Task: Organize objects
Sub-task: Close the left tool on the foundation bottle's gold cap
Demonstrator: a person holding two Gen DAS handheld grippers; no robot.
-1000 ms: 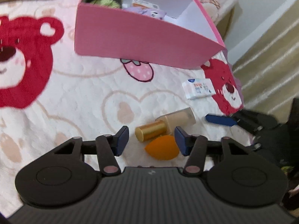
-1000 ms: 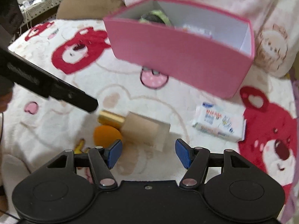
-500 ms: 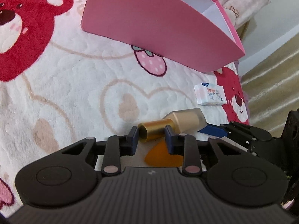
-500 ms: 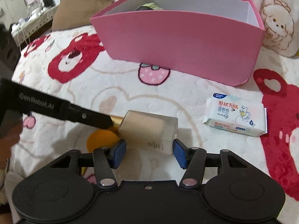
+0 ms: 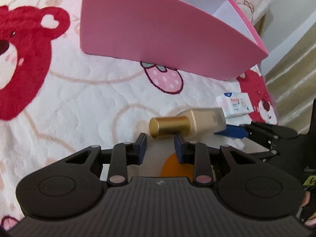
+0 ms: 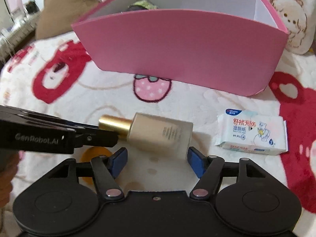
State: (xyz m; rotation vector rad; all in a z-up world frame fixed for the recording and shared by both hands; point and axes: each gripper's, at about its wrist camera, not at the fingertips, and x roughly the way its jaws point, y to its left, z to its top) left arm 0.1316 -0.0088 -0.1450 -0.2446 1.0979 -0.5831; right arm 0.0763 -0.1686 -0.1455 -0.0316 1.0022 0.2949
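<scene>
Left gripper (image 5: 160,138) clamped on bottle's (image 6: 161,133) gold cap (image 5: 169,126), right gripper (image 6: 157,154) open.

Readable print on two things

The left tongs (image 6: 116,138) carry white lettering "GenRobot.AI" along their black side. The wipes pack (image 6: 251,132) bears red Chinese characters 舒拭无忧, smaller 湿厕纸 beneath, "99.9%" and a blue brand badge too small to read. Fine print on the foundation bottle (image 6: 160,133) is blurred.

Box (image 6: 177,45): pink outside, white inside. Bottle (image 6: 162,133): beige body, gold cap (image 5: 169,126). Sponge (image 5: 175,165): orange. Wipes pack (image 6: 250,131): white, red lettering. Blanket (image 5: 79,102): cream, red bears, pink strawberry. Tongs pads (image 6: 118,161): blue.
</scene>
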